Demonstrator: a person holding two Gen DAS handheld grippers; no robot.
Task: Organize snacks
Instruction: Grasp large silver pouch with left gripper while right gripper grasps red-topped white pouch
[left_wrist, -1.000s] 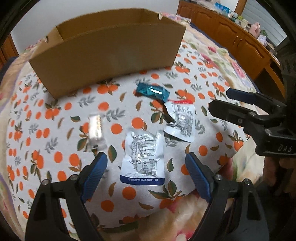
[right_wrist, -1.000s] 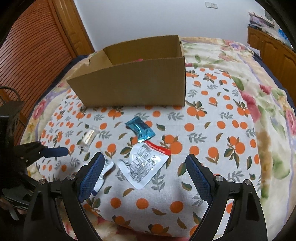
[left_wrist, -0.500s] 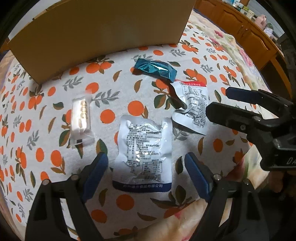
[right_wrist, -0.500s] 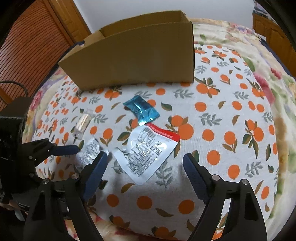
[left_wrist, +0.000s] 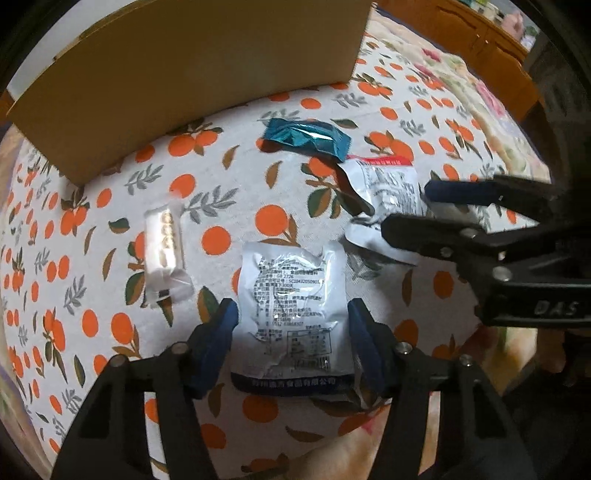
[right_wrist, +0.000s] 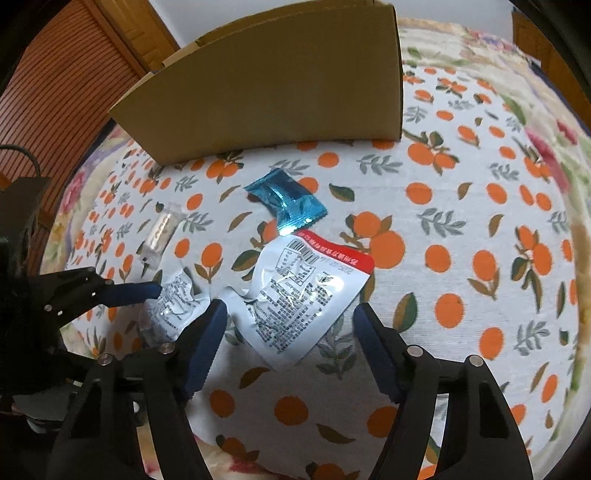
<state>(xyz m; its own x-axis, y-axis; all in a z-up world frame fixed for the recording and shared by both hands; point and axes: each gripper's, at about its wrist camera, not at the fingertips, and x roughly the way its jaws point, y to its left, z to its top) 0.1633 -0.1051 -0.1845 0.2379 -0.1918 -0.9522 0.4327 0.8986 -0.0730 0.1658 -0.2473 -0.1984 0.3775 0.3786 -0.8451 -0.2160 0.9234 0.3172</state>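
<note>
Several snack packets lie on an orange-print cloth before a cardboard box (left_wrist: 184, 74). My left gripper (left_wrist: 291, 332) is open, its jaws either side of a silver packet with a blue edge (left_wrist: 291, 310), which also shows in the right wrist view (right_wrist: 173, 302). My right gripper (right_wrist: 290, 332) is open around the near end of a silver packet with a red edge (right_wrist: 303, 291), also seen in the left wrist view (left_wrist: 388, 192). A teal packet (right_wrist: 286, 201) lies behind it. A clear packet of biscuits (left_wrist: 164, 243) lies to the left.
The cardboard box (right_wrist: 280, 85) stands open-topped at the back of the cloth. Wooden cabinets (left_wrist: 480, 40) stand far right in the left wrist view. A slatted wooden door (right_wrist: 55, 85) is at the left in the right wrist view.
Both grippers have moved down and forward. Each now straddles a silver packet. The jaws of both have narrowed but stay open.
</note>
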